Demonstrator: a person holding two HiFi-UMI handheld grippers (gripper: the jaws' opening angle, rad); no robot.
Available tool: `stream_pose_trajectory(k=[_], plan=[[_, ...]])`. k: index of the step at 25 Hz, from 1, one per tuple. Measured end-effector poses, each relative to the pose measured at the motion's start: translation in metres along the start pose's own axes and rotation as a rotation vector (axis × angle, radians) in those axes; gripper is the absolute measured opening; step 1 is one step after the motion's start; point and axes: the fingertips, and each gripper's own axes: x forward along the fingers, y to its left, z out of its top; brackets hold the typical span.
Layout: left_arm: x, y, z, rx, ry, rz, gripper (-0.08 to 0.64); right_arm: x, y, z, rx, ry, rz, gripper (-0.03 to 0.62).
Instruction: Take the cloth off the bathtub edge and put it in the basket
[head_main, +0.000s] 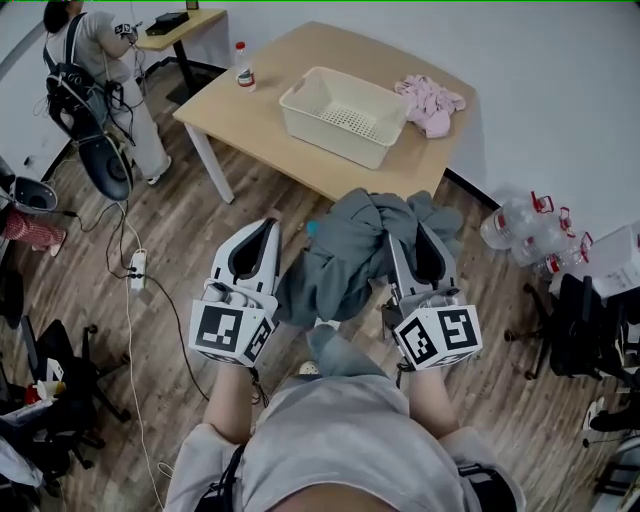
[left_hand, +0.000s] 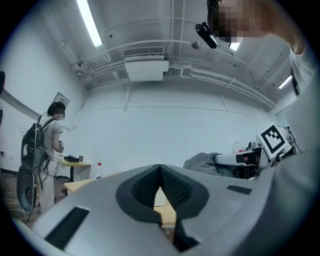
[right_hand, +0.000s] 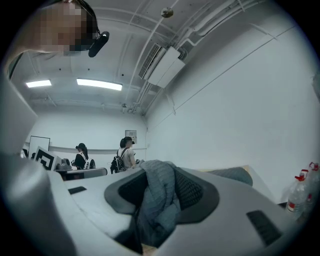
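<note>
One wide wooden floor (head_main: 160, 250) filled most of the head view, and a light wooden table (head_main: 250, 115) stood on it near the white wall. A second person (head_main: 105, 55) with a backpack stood at the far left beside a smaller desk (head_main: 180, 30), well apart from the table.

A white plastic basket (head_main: 330, 135) with a perforated bottom sat on the table. The grey cloth (head_main: 345, 250) was bunched and hung in the air in front of the near edge of the table. It was between the two grippers, closer to the right one, and apart from the basket.

The right gripper (head_main: 410, 240) pointed level toward the table, and its jaws were clenched on a fold of this cloth. In the right gripper view the fabric filled the gap between the dark pads (right_hand: 192, 192) and fell down below them. The left gripper (head_main: 268, 228) was just beside the cloth. Its jaws were pressed together at the tips and nothing was between them. Whether the cloth touched its side, I could not tell.

A pink cloth (head_main: 430, 103) lay on the table just to the right of the basket. Several clear plastic bottles (head_main: 520, 225) lay on the floor by the wall at the right. One small bottle (head_main: 242, 66) with a red cap stood upright near the far left corner of the table.
</note>
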Motion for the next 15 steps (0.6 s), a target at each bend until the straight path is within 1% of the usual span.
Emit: stream_pose_trajectory(k=[4,9,15], plan=[[0.024,0.019,-0.002,-0.003,0.005,0.013,0.014,0.031,-0.012,-0.002,0.013,-0.001,0.007,0.160],[0.061,0.042,0.002,0.017,0.004,0.017,0.014,0.074,-0.027,0.000,0.029,-0.010,0.015,0.160],[0.110,0.057,0.008,0.032,-0.004,0.009,0.014,0.117,-0.053,0.008,0.040,-0.028,0.012,0.160]])
